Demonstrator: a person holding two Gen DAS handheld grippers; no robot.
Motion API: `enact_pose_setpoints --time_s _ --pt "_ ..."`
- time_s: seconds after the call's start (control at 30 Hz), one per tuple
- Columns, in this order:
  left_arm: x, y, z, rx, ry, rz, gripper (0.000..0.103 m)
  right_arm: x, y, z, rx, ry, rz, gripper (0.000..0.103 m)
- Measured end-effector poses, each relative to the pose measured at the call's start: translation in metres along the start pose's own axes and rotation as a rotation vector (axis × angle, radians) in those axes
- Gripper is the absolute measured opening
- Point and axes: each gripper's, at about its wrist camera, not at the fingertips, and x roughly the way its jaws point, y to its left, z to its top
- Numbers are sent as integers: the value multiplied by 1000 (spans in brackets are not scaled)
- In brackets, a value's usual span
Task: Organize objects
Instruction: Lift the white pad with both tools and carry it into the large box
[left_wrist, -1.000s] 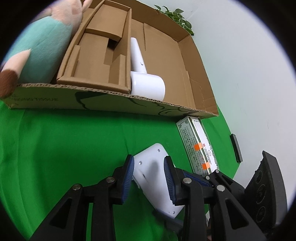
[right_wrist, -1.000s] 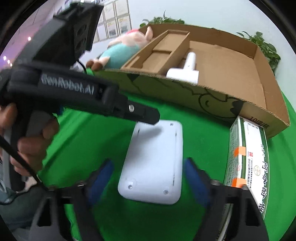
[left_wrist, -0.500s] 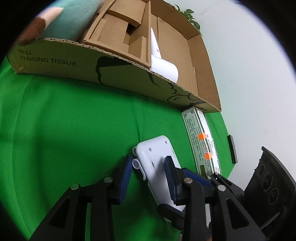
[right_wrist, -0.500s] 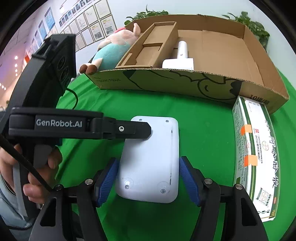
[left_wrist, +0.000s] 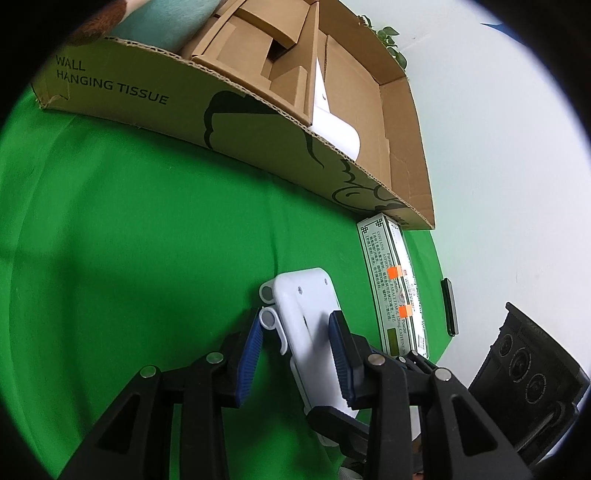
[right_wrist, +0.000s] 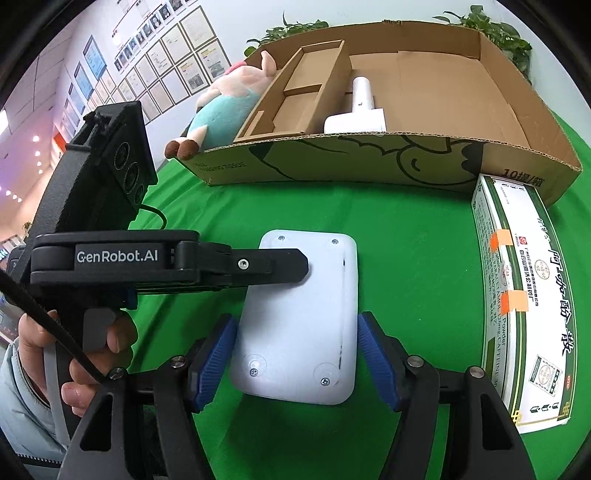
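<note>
A white flat device (right_wrist: 299, 321) lies on the green cloth (right_wrist: 413, 258), and both grippers meet at it. The right gripper (right_wrist: 297, 356) straddles the device's near end: its two blue pads (right_wrist: 218, 358) stand one on each side of the white body, close to the edges, with a thin gap showing on each side, so the fingers are fairly wide and I cannot tell that they press. The device's screwed underside faces up between them and runs away from the fingertips toward the box (right_wrist: 369, 162).

The left gripper (left_wrist: 295, 347) comes in from the left side of the right view, its black finger lying across the device's far left corner. In its own view its pads (left_wrist: 249, 352) are narrow, set around the device's edge, where a small white loop and clip (left_wrist: 271, 325) stick out just beside the left pad; the right pad lies on the white face. It looks like a grip on the device, though the left pad's contact is partly hidden. A hand (right_wrist: 74, 354) in a pale sleeve holds that gripper's handle.

Beyond the fingertips stands the open cardboard box, holding a cardboard insert (right_wrist: 295, 99) and a white handled appliance (right_wrist: 360, 110). A plush toy (right_wrist: 221, 107) leans behind the box's left end. Right of the right fingers, near but apart from the device, lies a green-and-white carton (right_wrist: 524, 295) with orange tape, its far end touching or just beside the box.
</note>
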Motion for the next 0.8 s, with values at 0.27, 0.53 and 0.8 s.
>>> enact_pose_setpoints --time_s 0.27,0.53,0.8 --pt "0 -4 -5 -1 8 -25 28 0 5 -2 -15 -5 15 65" --pt "-13 -24 -4 71 -27 5 27 -6 9 0 -39 -36 -1 64" --pt "-27 -54 7 167 -73 13 26 -28 15 11 -62 -126 -19 64"
